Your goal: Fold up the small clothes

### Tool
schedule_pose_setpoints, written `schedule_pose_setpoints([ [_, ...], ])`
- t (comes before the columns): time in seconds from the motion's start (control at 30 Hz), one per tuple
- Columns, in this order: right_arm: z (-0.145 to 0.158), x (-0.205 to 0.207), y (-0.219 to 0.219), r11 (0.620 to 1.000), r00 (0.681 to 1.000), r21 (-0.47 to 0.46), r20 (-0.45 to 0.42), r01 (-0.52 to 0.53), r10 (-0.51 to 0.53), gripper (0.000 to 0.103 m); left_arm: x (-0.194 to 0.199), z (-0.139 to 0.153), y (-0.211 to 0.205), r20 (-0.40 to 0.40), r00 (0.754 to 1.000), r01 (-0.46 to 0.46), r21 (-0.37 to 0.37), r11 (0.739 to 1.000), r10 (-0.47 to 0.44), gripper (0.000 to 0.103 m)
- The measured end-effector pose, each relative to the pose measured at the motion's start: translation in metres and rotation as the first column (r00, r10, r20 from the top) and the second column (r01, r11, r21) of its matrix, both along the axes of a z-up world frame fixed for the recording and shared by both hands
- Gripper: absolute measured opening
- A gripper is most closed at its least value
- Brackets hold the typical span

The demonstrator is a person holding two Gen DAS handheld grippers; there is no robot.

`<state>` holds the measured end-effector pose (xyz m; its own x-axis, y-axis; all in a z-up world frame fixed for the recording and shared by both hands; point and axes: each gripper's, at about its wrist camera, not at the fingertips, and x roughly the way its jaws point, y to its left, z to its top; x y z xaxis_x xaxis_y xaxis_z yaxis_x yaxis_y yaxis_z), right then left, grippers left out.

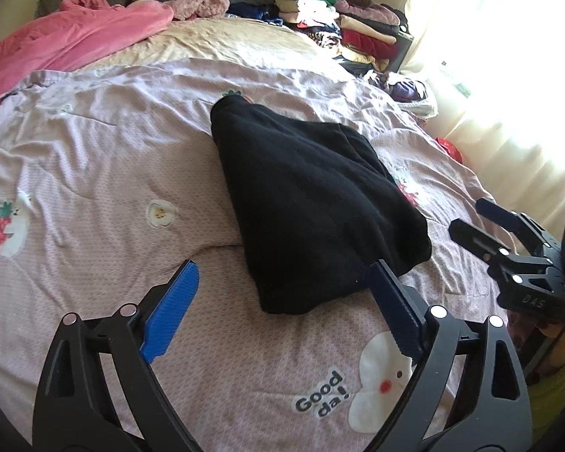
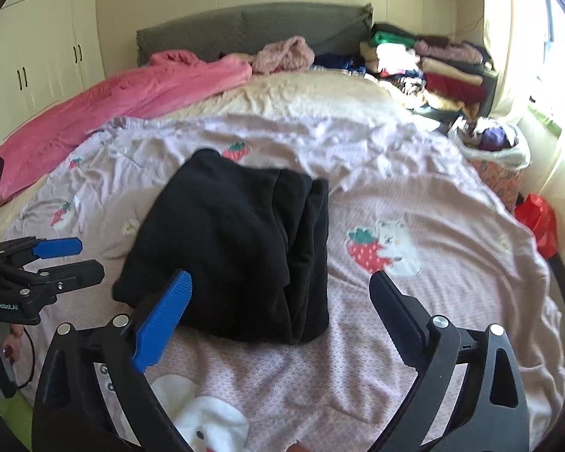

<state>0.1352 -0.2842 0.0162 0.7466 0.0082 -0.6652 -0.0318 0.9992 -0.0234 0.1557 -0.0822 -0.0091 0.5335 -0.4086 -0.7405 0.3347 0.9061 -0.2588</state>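
Note:
A black garment point(image 1: 312, 203) lies folded in layers on the pink printed bedspread point(image 1: 105, 173); in the right wrist view it point(image 2: 233, 248) lies in the middle. My left gripper point(image 1: 284, 269) is open and empty, just short of the garment's near edge; it shows at the left of the right wrist view point(image 2: 86, 260). My right gripper point(image 2: 280, 282) is open and empty, its fingers straddling the garment's near right corner. It shows at the right of the left wrist view point(image 1: 469, 216).
A pink blanket point(image 2: 124, 94) lies along the far left of the bed. A stack of folded clothes point(image 2: 425, 64) sits at the far right by the grey headboard point(image 2: 245, 26). A bag of clothes point(image 2: 493, 143) and a red bag point(image 2: 538, 218) are beside the bed's right edge.

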Motion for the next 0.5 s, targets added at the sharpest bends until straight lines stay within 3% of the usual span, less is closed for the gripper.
schedule_pose_setpoints([
  [0.07,0.007,-0.007,0.002,1.000,1.000,-0.008,0.018,0.011,-0.011,0.098,-0.006,0.007,0.005,0.020,1.000,-0.004,0.001,1.000,0.004,0.087],
  [0.1,0.010,-0.010,0.003,1.000,1.000,-0.008,0.025,0.017,-0.017,0.098,-0.009,0.010,0.007,0.030,1.000,-0.009,0.003,1.000,0.009,0.094],
  [0.5,0.042,-0.060,0.010,0.996,0.987,-0.038,0.141,0.085,-0.079,0.099,-0.043,0.042,0.027,0.126,0.990,-0.061,0.018,0.998,0.058,0.094],
])
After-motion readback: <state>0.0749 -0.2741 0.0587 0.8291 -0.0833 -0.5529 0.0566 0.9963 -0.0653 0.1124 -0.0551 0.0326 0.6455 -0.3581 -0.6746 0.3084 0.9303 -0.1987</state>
